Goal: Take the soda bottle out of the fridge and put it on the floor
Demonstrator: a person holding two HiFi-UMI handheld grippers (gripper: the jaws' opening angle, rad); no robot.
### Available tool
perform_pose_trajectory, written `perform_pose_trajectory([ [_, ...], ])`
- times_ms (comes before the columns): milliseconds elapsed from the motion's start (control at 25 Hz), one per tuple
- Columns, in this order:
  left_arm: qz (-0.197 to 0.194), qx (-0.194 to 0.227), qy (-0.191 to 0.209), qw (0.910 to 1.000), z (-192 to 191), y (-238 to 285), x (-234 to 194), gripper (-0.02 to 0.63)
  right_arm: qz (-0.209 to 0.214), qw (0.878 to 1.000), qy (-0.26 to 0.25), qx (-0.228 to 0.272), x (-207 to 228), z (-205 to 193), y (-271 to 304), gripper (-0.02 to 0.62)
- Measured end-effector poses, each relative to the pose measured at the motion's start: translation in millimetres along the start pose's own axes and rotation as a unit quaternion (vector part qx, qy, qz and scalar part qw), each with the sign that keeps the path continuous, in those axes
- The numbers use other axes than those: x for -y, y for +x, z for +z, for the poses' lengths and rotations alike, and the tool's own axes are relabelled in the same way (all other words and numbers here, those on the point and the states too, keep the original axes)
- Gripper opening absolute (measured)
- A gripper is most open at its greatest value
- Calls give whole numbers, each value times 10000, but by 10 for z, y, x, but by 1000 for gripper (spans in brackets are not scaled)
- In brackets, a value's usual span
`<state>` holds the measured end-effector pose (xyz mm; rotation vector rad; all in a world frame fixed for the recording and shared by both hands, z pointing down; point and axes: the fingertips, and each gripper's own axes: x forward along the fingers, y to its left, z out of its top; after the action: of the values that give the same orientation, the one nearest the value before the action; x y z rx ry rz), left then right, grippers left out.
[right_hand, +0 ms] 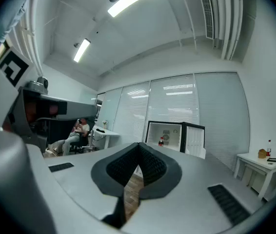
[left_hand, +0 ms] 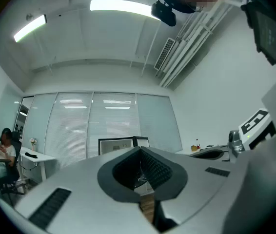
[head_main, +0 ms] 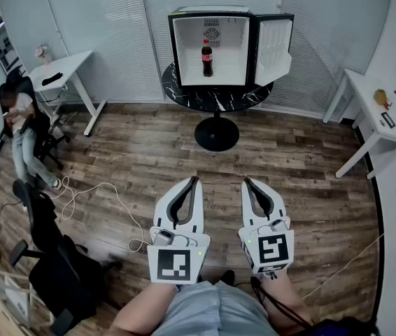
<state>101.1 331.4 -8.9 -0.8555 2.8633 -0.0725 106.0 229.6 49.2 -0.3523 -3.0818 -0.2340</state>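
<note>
A soda bottle [head_main: 207,58] with a red cap and label stands upright inside the small black fridge [head_main: 213,16]. The fridge door [head_main: 273,47] hangs open to the right. The fridge sits on a round black table [head_main: 215,96] across the room. Both grippers are held low near the person's lap, far from the fridge and pointing towards it. My left gripper [head_main: 196,180] is shut with nothing in it, and so is my right gripper [head_main: 244,181]. In the right gripper view the bottle [right_hand: 161,141] shows small in the fridge [right_hand: 169,135], beyond the shut jaws.
Wood-plank floor [head_main: 282,159] lies between me and the table. A seated person [head_main: 19,117] is at the left beside a white desk [head_main: 61,72]. Another white desk [head_main: 376,110] stands at the right. A black office chair [head_main: 51,257] and a white cable [head_main: 93,194] are at the near left.
</note>
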Motion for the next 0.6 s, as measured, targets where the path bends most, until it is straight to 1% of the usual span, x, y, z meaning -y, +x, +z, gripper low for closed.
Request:
perform_pose_trajectory([
  [240, 3, -15, 16, 10000, -30, 75, 163, 17, 11, 10000, 0, -47, 151, -76, -50, 11],
  [440, 52, -122, 3, 9999, -99, 134, 363, 17, 40, 9999, 110, 47, 341, -132, -156, 14],
  [600, 61, -296, 38, 9995, -257, 156, 535, 17, -104, 9998, 178, -28, 596, -274, -207, 14],
])
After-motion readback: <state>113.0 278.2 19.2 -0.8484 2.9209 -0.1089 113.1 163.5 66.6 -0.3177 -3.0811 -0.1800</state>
